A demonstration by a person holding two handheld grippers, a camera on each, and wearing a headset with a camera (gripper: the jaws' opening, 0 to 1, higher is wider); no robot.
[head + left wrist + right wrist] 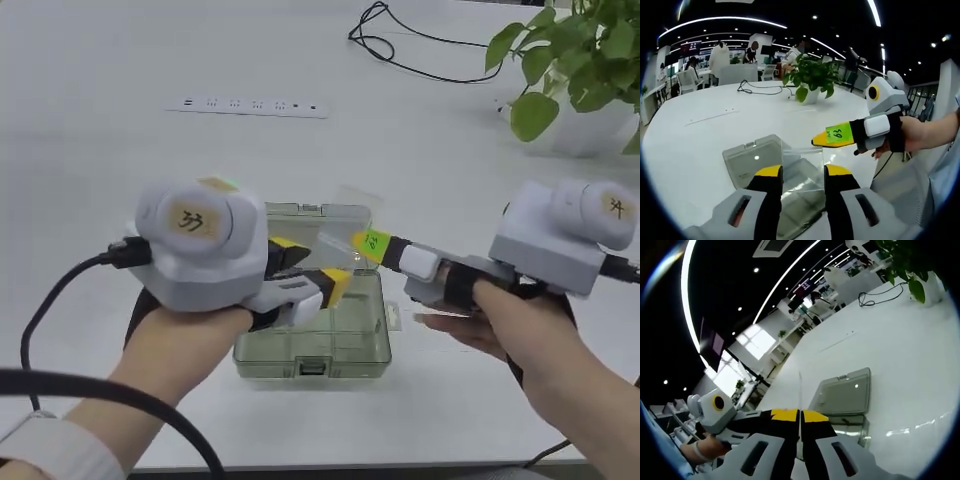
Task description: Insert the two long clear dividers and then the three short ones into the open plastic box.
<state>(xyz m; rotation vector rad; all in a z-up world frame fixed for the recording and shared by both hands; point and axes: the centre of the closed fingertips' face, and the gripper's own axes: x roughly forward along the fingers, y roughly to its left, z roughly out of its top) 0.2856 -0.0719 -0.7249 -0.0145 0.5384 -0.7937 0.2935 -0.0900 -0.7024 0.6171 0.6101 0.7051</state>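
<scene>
A person stands at a white table (120,170) with a gripper in each hand, both held over an open plastic box (310,357) of greenish clear plastic that sits near the front edge. Its lid (316,213) lies back flat on the far side. The right gripper (368,243) comes in from the right, its 2 yellow-tipped jaws pressed together on the edge of 1 clear divider (801,151). In the right gripper view the sheet shows edge-on, as a thin line rising from between the jaws. The divider hangs above the box's open tray, and I cannot tell whether its lower edge touches the box. The left gripper (803,172) hovers over the left part of the box with its 2 jaws spread apart and nothing between them. The divider and the tray show through the gap in the left gripper view. The 2 gripper tips are near each other but not touching. Farther back on the table lie a white power strip (248,105) and a looped black cable (400,45), and a leafy plant in a white pot (580,70) stands at the far right.
</scene>
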